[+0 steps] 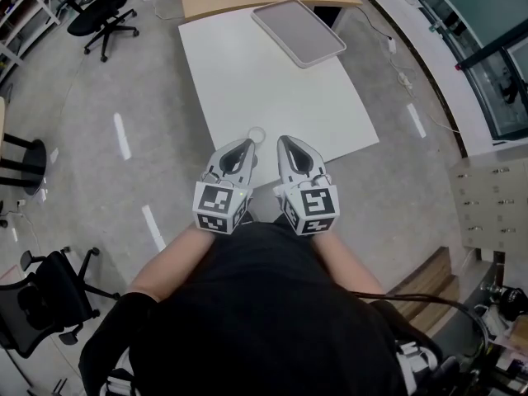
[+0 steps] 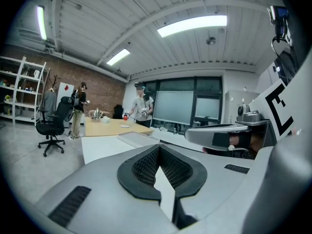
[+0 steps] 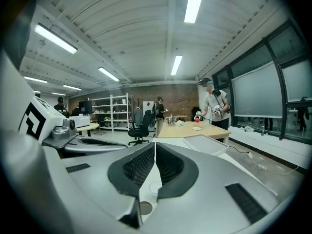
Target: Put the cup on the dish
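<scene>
At near table edge, just ahead of your left gripper (image 1: pixel 247 144): small clear cup (image 1: pixel 256 135), mouth up. Tray (image 1: pixel 299 31) sits well apart at far end of table (image 1: pixel 272 97), likely your dish. Both tools pressed together, nothing pinched; right gripper (image 1: pixel 285 141) just beside left. Cup looks light, thin-walled, probably slick, easy to tip or crush. Spread jaws first, straddle wall at mid-height, squeeze gently, lift straight to avoid knocking it off edge.

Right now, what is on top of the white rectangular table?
A grey rectangular tray at its far end, a small clear round cup by the near edge. The left gripper and right gripper hide part of that edge.
</scene>
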Action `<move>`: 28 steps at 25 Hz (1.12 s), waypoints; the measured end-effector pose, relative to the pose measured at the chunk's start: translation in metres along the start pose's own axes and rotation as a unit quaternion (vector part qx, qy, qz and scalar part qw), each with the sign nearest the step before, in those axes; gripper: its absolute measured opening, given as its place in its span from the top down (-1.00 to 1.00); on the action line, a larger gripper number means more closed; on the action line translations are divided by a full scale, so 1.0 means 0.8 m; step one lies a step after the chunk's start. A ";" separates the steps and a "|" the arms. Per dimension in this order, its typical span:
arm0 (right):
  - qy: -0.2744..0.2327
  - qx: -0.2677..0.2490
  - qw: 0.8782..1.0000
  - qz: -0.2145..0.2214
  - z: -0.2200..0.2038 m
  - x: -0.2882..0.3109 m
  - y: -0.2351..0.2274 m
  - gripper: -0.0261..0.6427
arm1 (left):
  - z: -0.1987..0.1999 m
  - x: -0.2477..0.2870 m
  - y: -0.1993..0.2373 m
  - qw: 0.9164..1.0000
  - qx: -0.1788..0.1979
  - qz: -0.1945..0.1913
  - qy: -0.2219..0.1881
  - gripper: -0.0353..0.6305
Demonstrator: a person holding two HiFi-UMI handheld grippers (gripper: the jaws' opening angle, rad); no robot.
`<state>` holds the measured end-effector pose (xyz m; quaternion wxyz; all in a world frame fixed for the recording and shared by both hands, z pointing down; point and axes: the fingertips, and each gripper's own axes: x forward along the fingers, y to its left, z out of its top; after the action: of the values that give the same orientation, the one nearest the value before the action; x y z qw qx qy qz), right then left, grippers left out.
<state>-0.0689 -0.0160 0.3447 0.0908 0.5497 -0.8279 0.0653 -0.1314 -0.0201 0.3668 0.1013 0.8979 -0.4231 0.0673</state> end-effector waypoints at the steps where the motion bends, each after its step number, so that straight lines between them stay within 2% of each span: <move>1: -0.001 0.001 1.000 -0.002 0.001 0.003 -0.003 0.88 | -0.001 0.002 0.001 1.000 -0.001 0.000 0.000 0.87; 10: -0.003 0.023 1.000 -0.013 -0.002 0.023 -0.009 0.88 | -0.020 0.015 0.020 1.000 0.003 -0.010 0.021 0.87; 17: 0.010 0.029 0.999 -0.013 -0.019 0.034 -0.024 0.88 | -0.038 0.031 0.026 0.999 -0.004 -0.002 0.037 0.87; 23: 0.029 0.028 0.999 0.011 -0.037 0.056 -0.036 0.88 | -0.054 0.049 0.033 0.999 -0.009 0.010 0.052 0.87; 28: 0.043 0.023 0.997 0.053 -0.062 0.076 -0.028 0.88 | -0.078 0.060 0.047 0.997 -0.019 0.026 0.069 0.87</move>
<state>-0.0672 -0.0691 0.4070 0.1103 0.5035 -0.8495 0.1130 -0.1321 -0.0644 0.4417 0.1456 0.8780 -0.4391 0.1230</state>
